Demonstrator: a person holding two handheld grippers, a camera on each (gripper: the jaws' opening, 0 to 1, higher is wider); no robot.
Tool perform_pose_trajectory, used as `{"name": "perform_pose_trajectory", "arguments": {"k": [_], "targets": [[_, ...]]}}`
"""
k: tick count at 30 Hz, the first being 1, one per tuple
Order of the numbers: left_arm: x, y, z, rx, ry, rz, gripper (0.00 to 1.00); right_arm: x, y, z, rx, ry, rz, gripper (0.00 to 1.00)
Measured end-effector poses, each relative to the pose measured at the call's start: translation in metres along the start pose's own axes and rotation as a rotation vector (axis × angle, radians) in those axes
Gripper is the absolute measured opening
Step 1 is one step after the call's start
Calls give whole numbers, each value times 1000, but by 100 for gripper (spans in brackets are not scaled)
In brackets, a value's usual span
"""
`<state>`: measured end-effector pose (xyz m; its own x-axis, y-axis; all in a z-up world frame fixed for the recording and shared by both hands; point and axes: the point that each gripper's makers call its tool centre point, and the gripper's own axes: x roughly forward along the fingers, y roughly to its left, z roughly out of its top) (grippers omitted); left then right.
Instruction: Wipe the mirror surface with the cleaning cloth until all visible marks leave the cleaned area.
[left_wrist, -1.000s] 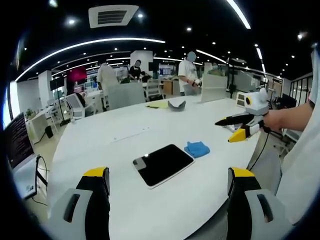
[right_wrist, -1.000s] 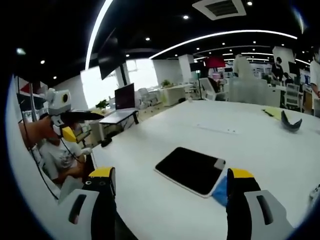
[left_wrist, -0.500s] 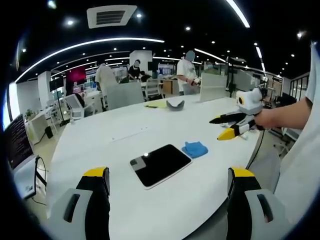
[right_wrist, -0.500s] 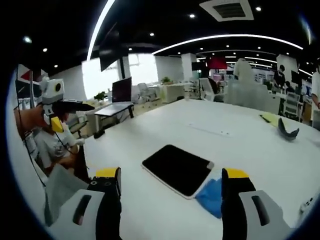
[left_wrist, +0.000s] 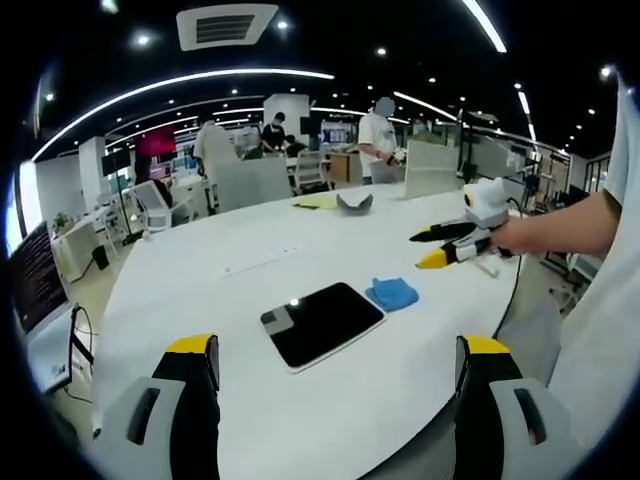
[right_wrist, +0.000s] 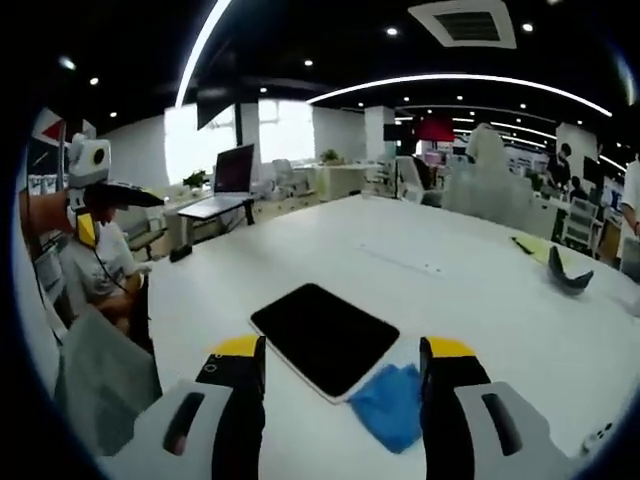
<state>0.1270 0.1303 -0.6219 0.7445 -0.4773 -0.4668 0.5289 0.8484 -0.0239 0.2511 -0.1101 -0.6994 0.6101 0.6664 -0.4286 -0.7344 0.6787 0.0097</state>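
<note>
We see right gripper (right_wrist: 340, 375) jaws spread above blue cleaning cloth (right_wrist: 388, 403), cloth crumpled near tabletop (right_wrist: 450, 300) edge, touching corner of dark, flat mirror (right_wrist: 325, 335) just beyond, left gripper (left_wrist: 335, 375) jaws spread, well back from both

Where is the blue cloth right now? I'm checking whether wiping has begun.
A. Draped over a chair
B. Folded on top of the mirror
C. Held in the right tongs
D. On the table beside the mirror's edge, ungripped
D: the blue cloth lies on the white table at the dark mirror's edge, ahead of the open right tongs.
</note>
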Motion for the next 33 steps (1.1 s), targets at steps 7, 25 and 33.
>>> {"name": "perform_pose_trajectory", "arguments": {"k": [7, 25, 33], "targets": [[4, -2, -5, -11, 16, 12, 99, 11, -22, -13, 9, 14, -10, 48], [15, -28, -12, 26, 69, -13, 99, 29, -45, -56, 24, 72, -4, 26], [21, -26, -16, 13, 85, -7, 99, 37, -56, -63, 28, 88, 6, 26]]}}
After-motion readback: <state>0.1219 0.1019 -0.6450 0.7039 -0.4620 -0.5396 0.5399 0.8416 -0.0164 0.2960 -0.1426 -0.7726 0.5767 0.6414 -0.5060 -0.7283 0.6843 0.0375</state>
